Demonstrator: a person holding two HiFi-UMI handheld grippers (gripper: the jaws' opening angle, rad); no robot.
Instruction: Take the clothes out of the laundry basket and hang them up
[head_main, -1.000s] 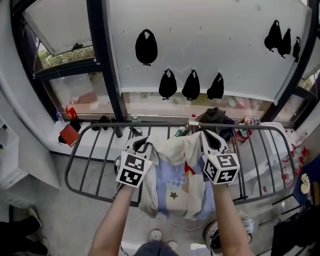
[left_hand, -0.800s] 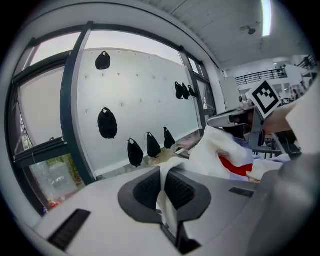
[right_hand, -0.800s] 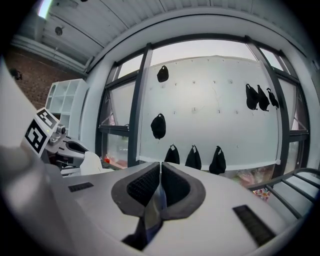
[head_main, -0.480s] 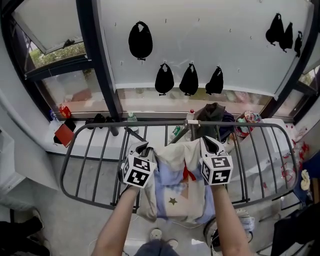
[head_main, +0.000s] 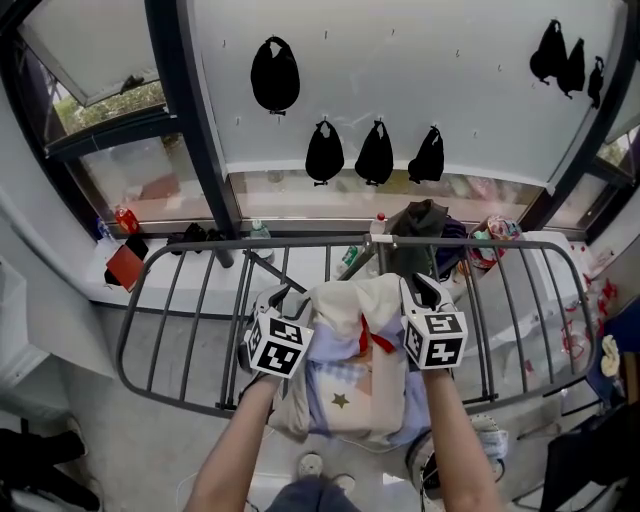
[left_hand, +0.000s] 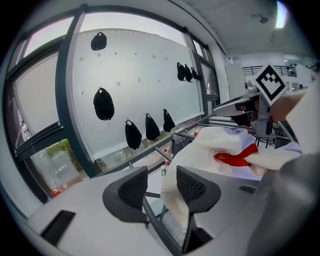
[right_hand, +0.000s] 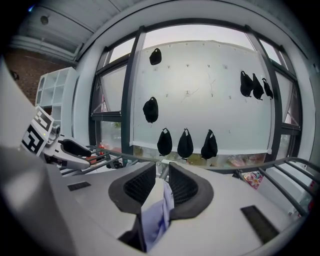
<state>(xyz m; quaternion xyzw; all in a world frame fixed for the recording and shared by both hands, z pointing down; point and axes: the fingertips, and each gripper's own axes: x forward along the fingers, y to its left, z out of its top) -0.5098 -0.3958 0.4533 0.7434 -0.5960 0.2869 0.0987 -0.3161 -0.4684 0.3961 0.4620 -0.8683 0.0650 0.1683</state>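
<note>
A cream and lavender garment (head_main: 345, 330) with a red patch (head_main: 378, 342) and a small star lies draped over the bars of the grey drying rack (head_main: 190, 300). My left gripper (head_main: 278, 296) sits at its left edge. Its jaws are opening, and between them (left_hand: 160, 185) I see only a rack bar (left_hand: 155, 222); the cloth (left_hand: 220, 145) lies just outside the right jaw. My right gripper (head_main: 420, 285) is at the garment's right edge. Its jaws (right_hand: 161, 182) are opening too, with a fold of lavender cloth (right_hand: 157, 215) still hanging loose in the narrow gap.
Dark clothes (head_main: 420, 222) hang on the rack's far rail. Several black bags (head_main: 375, 155) hang on the white panel behind. Bottles and a red can (head_main: 122, 218) stand on the sill. A dark window post (head_main: 190, 130) rises at the left. The rack's left bars are bare.
Both grippers stayed at the garment's two edges on the rack. The cloth has bunched and settled onto the bars, and the left jaws have spread apart.
</note>
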